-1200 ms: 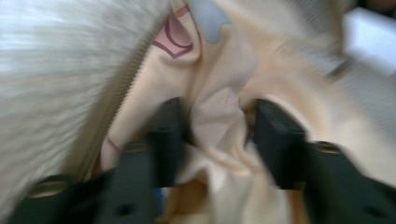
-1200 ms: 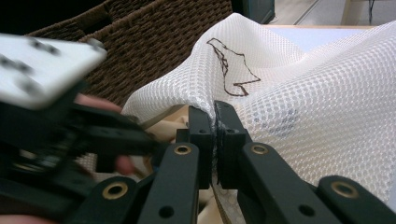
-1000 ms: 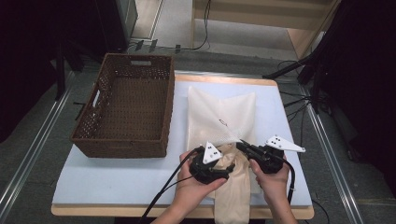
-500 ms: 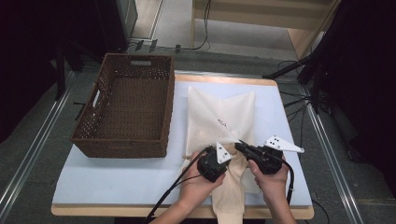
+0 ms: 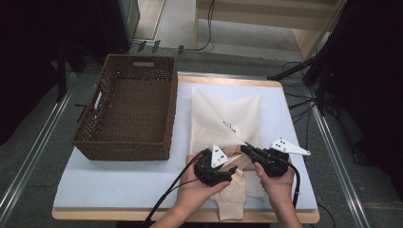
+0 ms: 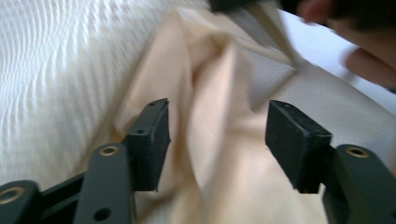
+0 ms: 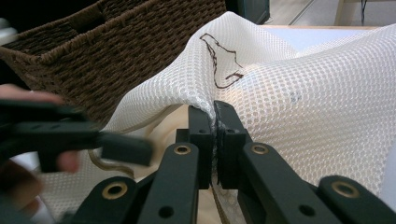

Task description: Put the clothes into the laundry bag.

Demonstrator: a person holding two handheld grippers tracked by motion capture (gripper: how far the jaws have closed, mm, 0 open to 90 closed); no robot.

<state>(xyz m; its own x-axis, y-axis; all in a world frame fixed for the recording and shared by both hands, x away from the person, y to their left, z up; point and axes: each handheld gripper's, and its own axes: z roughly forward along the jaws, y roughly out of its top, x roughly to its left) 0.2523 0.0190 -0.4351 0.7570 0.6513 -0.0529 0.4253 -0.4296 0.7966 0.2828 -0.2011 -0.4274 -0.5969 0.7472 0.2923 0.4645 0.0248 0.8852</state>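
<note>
Bright tabletop, dark surroundings, blurred close-ups

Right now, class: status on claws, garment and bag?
Right claw shut on mesh bag edge. Left claw just reopened, astride beige garment, not gripping. Nothing blocking.

— We see a white mesh laundry bag (image 7: 299,93) of open net cloth, its tiny round holes giving it a rough, matt look, with a thin dark brown cord (image 7: 219,60) lying on it.

— And we note the beige garment of soft woven cloth (image 6: 219,154), smooth, matt and creased into folds.

— We read the dark brown wicker basket (image 5: 126,111) as coarse woven fibre, bumpy and dull.

— The pale blue table top (image 5: 119,183) looks smooth and matt to us, edged in light wood.

— We find the left gripper (image 6: 217,140) pads matt black, faintly grainy, on semi-gloss arms with brassy metal rivets; the right gripper (image 7: 214,140) looks alike.
</note>
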